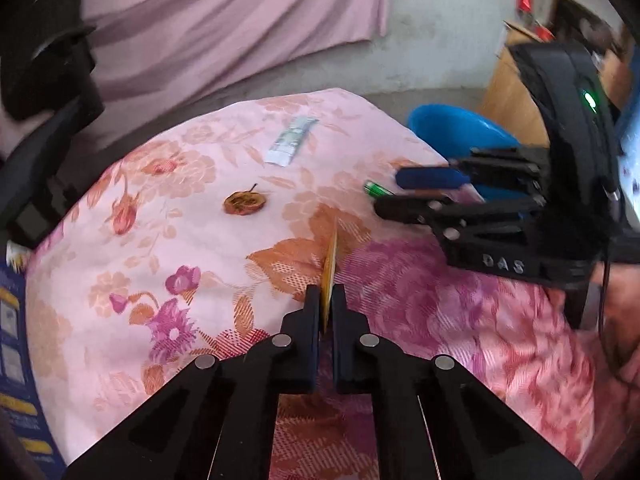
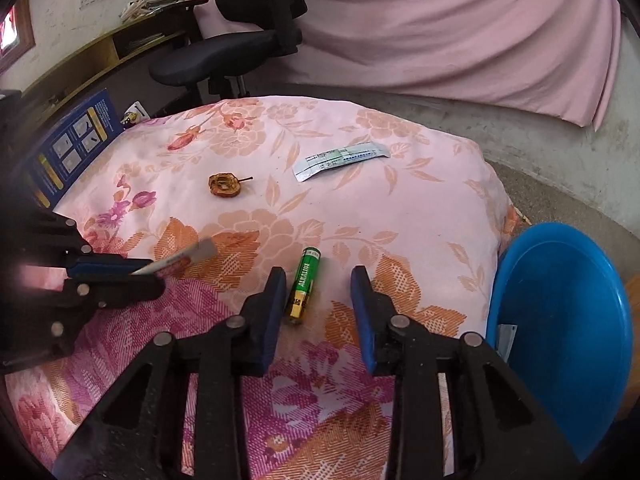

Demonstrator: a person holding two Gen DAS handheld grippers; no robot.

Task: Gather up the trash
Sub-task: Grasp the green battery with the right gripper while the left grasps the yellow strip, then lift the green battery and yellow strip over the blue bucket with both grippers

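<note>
at the far left of the right wrist view, a blue printed box [image 2: 76,136] leans beside the surface [image 2: 420,216], which is covered in a pink floral cloth. a black office chair [image 2: 244,36] stands behind it, before a pink curtain [image 2: 460,28].

the left tool [image 1: 327,300] has its jaws pressed nearly together on a thin flat wrapper [image 1: 330,268], seen edge-on in the left wrist view as a yellowish sliver sticking up and forward from between the fingers. in the right wrist view the same wrapper [image 2: 180,258] juts out of that tool [image 2: 154,276] as a pale strip with red print, raised above the cloth at the left side.

further back on the cloth lies a dried brown fruit slice with a short stem [image 2: 225,186], alone and well apart from everything else. to its right, near the far edge, lies a flat white blister strip [image 2: 342,160] with blue and green print.

near the front, a green and gold alkaline battery [image 2: 305,285] rests on the cloth, its length pointing away from the camera. the right tool [image 2: 319,280] is spread wide with the battery between its blue-padded fingers [image 2: 362,308], closer to the left finger and touching neither; it grips nothing. the left wrist view shows this tool [image 1: 386,192] from the side, hovering at the battery's end [image 1: 376,189].

at the far right, just off the surface's edge, sits a blue plastic bin [image 2: 560,320].
</note>
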